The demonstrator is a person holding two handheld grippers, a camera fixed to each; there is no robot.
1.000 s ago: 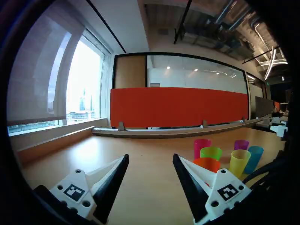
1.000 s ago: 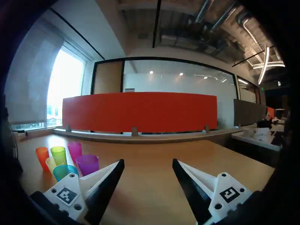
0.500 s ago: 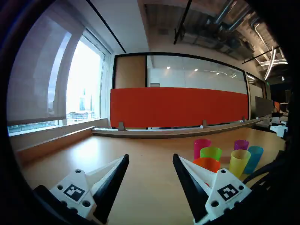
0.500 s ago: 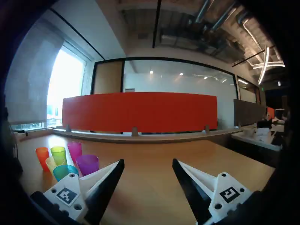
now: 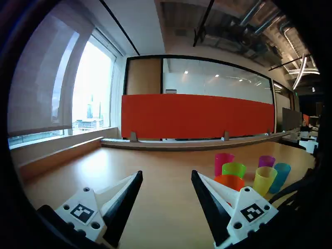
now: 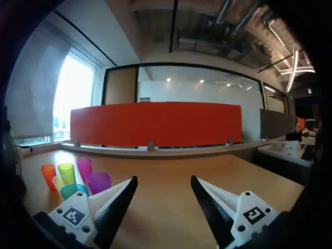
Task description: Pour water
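Several coloured plastic cups stand in a cluster on the wooden table (image 5: pixel 166 166). In the left gripper view they sit at the right: a pink cup (image 5: pixel 223 162), a green cup (image 5: pixel 233 169), an orange cup (image 5: pixel 229 182) partly behind the right finger, a yellow cup (image 5: pixel 264 179), a purple cup (image 5: pixel 266 161) and a teal cup (image 5: pixel 281 176). My left gripper (image 5: pixel 166 182) is open and holds nothing. In the right gripper view the cups stand at the left: orange cup (image 6: pixel 48 174), green cup (image 6: pixel 66 172), pink cup (image 6: pixel 84 167), purple cup (image 6: pixel 98 181), teal cup (image 6: pixel 74 191). My right gripper (image 6: pixel 164 184) is open and holds nothing.
A red divider panel (image 5: pixel 197 116) runs along the table's far edge. A window (image 5: pixel 89 97) and a wooden ledge (image 5: pixel 58 153) lie to the left. Another desk with white objects (image 6: pixel 286 151) stands to the right.
Both views have shifted slightly; the cups and divider sit a little higher in the left gripper view and a little to the right in the right gripper view. Both grippers stay open.
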